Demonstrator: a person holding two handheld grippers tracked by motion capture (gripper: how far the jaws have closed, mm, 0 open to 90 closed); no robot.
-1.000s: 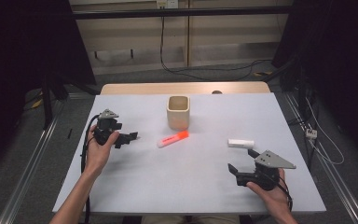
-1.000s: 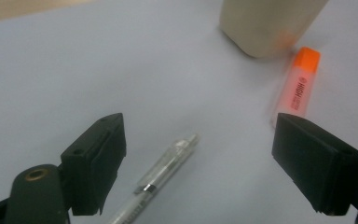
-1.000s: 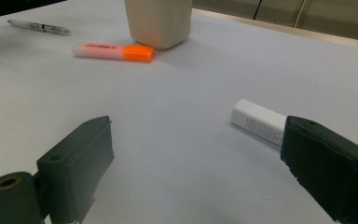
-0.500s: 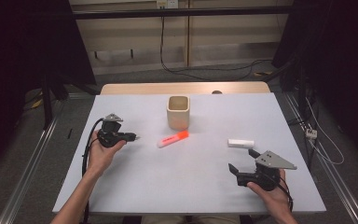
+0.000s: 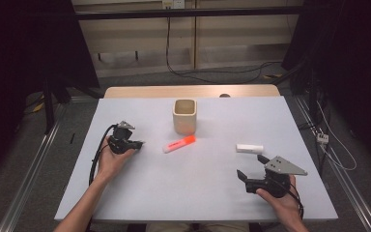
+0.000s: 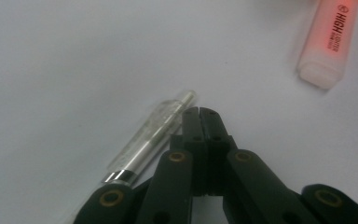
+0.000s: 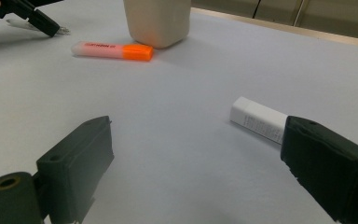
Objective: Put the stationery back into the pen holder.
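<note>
The left gripper (image 6: 199, 111), jaws clenched empty, lies beside a clear plastic pen (image 6: 153, 134) near the orange highlighter (image 5: 179, 143); the right gripper (image 5: 251, 166) gapes.

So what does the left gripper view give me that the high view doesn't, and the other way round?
Left gripper view: a clear pen lying beside the shut left tool. High view: the cup, a white tube and the open right tool. Shared: the highlighter, the table and the left tool.
</note>
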